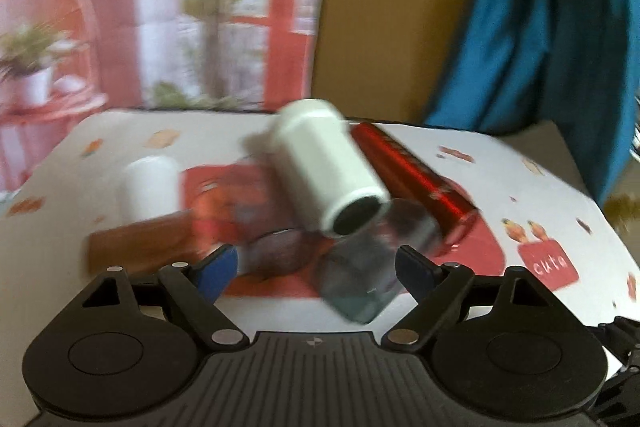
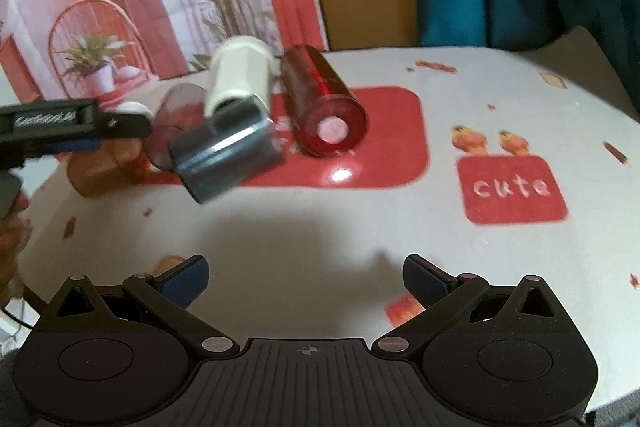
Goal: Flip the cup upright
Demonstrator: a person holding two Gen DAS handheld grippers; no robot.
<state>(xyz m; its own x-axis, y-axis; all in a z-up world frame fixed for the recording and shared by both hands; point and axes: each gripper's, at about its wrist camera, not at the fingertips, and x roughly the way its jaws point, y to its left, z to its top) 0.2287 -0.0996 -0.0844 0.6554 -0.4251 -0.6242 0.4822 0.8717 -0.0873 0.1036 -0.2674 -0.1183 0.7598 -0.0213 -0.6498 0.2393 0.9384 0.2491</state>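
Several cups lie on their sides on the patterned table. A white cup [image 1: 324,167] [image 2: 240,79] lies with its dark mouth toward the left camera. A red cup [image 1: 416,183] [image 2: 324,107] lies to its right. A grey translucent cup [image 1: 368,267] [image 2: 228,151] lies in front. A dark tinted cup [image 1: 276,251] [image 2: 176,123] and a brown cup [image 1: 140,243] [image 2: 104,167] lie to the left. My left gripper [image 1: 316,267] [image 2: 96,131] is open, its fingers either side of the grey and tinted cups. My right gripper [image 2: 306,279] is open and empty, well short of the cups.
A small white cup [image 1: 150,187] stands upright at the left. The tablecloth [image 2: 512,187] has red patches, one reading "cute". A pink printed backdrop [image 1: 160,7], a cardboard panel [image 1: 392,7] and blue cloth [image 1: 560,27] stand behind the table.
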